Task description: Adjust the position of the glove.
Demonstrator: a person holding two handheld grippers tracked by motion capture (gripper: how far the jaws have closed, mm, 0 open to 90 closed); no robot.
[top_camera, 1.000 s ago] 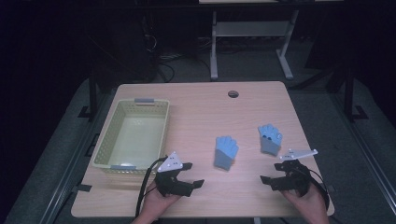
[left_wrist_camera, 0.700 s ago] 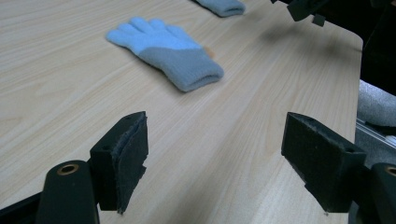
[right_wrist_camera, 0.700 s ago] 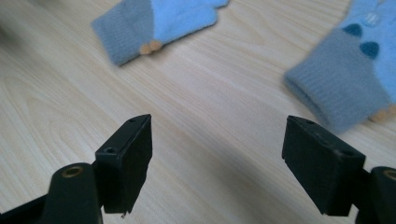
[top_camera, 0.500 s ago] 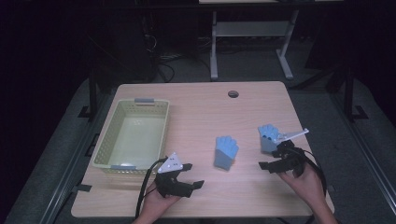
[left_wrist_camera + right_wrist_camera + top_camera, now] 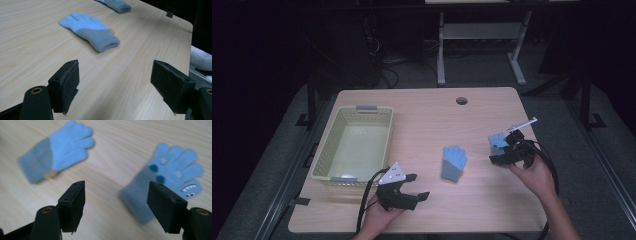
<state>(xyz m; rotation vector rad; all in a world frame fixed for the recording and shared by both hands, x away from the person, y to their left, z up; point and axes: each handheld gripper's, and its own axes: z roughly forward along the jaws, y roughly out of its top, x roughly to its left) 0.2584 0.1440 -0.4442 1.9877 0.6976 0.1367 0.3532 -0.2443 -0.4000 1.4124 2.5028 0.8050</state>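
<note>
Your right gripper [image 5: 507, 150] has its jaws spread wide and holds nothing; it sits low over the patterned light-blue knitted glove with grey cuff [image 5: 498, 142] near the right side of the light wooden table [image 5: 432, 120]. In the right gripper view [image 5: 116, 200] that glove [image 5: 170, 175] lies just past your right-hand jaw, its cuff reaching in between the two jaws, and you can see dark dots and a toothy face on it, which the high view is too coarse to show. The plain light-blue knitted glove with grey cuff [image 5: 53, 153] lies beyond your other jaw, apart from the first.

Your left gripper [image 5: 404, 192] is also wide open and empty, resting near the front edge of the table. Its own view [image 5: 115, 87] looks along bare tabletop to the plain glove [image 5: 91, 31], fingers pointing away from you, with a small orange tag at the cuff.

In the high view the plain glove [image 5: 454, 162] lies mid-table between your two grippers, with bare wood all round it. The pale yellow plastic slatted basket [image 5: 327, 150] stands at the left, just behind your left gripper. The table's right edge is near your right hand.

The patterned glove is partly covered by your gripper in the high view, and cut off at the top of the left gripper view [image 5: 116, 5]. Its cuff is blurred in the right gripper view.
</note>
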